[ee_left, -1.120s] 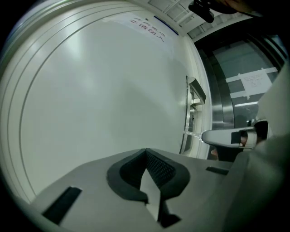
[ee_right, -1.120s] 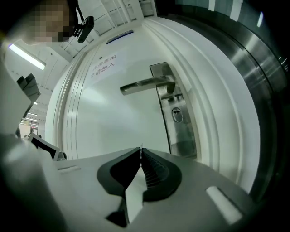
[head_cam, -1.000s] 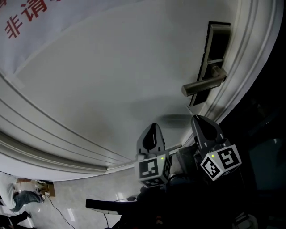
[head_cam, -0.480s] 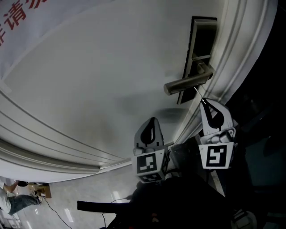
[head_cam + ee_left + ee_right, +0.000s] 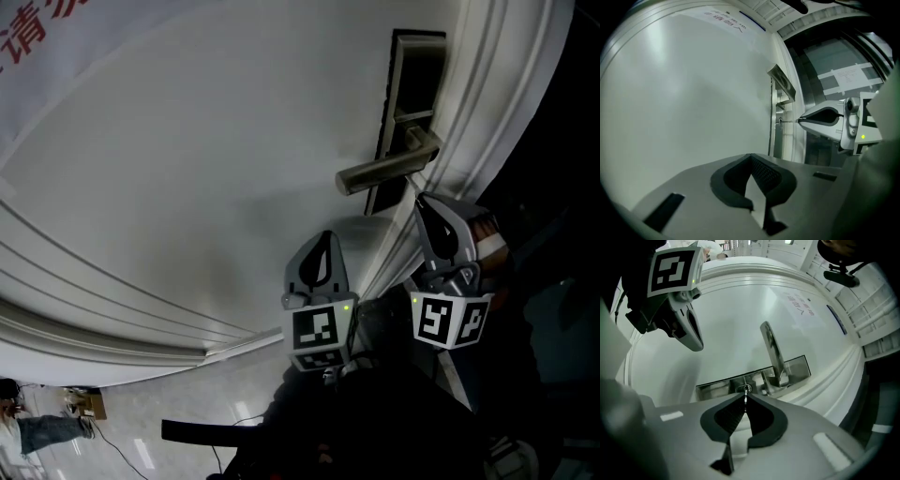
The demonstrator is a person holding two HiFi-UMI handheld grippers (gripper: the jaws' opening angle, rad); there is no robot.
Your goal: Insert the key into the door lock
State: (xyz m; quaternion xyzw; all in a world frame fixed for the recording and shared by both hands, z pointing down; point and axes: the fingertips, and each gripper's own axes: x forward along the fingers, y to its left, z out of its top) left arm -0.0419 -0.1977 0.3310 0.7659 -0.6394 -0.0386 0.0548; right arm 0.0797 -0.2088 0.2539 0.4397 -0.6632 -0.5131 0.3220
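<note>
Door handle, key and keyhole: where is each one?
Door handle (image 5: 384, 172): head view, middle of the lever.
Key (image 5: 746, 397): right gripper view, its thin blade.
Keyhole (image 5: 741, 389): right gripper view, rim of the round cylinder.

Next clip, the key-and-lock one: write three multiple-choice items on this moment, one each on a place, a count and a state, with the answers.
1. Where is the tip of the key?
A) at the keyhole in the lock plate
B) on the floor
C) in a drawer

2. How many lever handles does the door show?
A) three
B) one
C) two

3. On the left gripper, the jaws are:
A) wide apart
B) shut on a cloth
C) together, empty

Answers:
1 A: the right gripper pinches the key, whose tip meets the keyhole.
2 B: every view shows a single lever.
3 C: the left gripper view shows the jaws closed with nothing between them.
</note>
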